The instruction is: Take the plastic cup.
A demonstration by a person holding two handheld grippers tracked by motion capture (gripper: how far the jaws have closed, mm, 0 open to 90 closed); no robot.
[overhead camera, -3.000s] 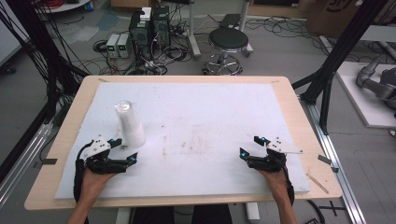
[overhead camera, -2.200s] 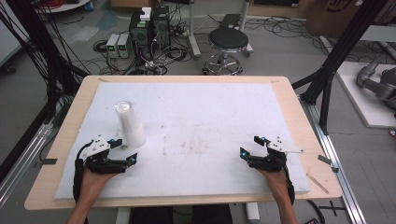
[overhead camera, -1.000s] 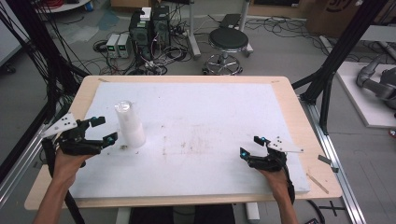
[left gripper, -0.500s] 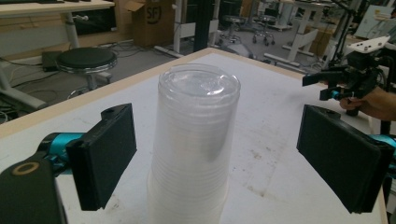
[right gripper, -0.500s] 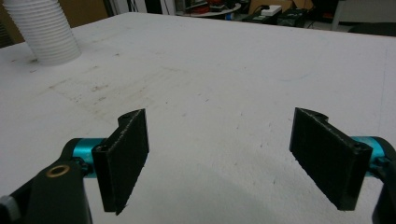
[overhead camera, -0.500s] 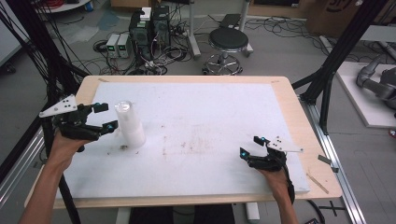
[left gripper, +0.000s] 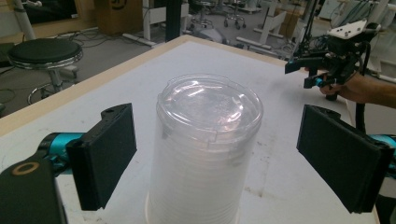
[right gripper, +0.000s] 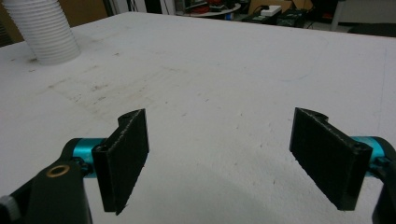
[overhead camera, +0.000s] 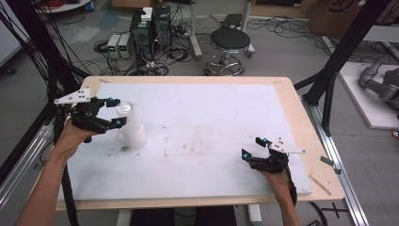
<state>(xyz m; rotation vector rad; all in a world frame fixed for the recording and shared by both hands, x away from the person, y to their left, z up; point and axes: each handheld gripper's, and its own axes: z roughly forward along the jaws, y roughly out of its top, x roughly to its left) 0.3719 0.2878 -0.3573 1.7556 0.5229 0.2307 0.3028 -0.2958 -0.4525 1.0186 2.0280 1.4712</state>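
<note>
The right gripper (overhead camera: 251, 148) rests low at the near right of the white table (overhead camera: 211, 108), its jaws standing wide with nothing between them; its own view shows bare table surface between the two pads. Farther off, at the left side of the table, stands the task item: an upright stack of white cups (overhead camera: 131, 126), nested one inside another, its ribbed rims showing along the side. In the left gripper view the top of the stack (left gripper: 205, 140) is a clear, glossy disc; what lies under that disc cannot be determined. The left gripper (overhead camera: 115, 113) is raised at the level of the stack's upper part, jaws wide, one pad on either side of the stack and both apart from it, with no contact. Compared with three seconds ago, the left gripper has left its resting place on the table near the front edge, swung out to the left and come up beside the stack. The right gripper has not shifted, and the stack stands where it stood.
</note>
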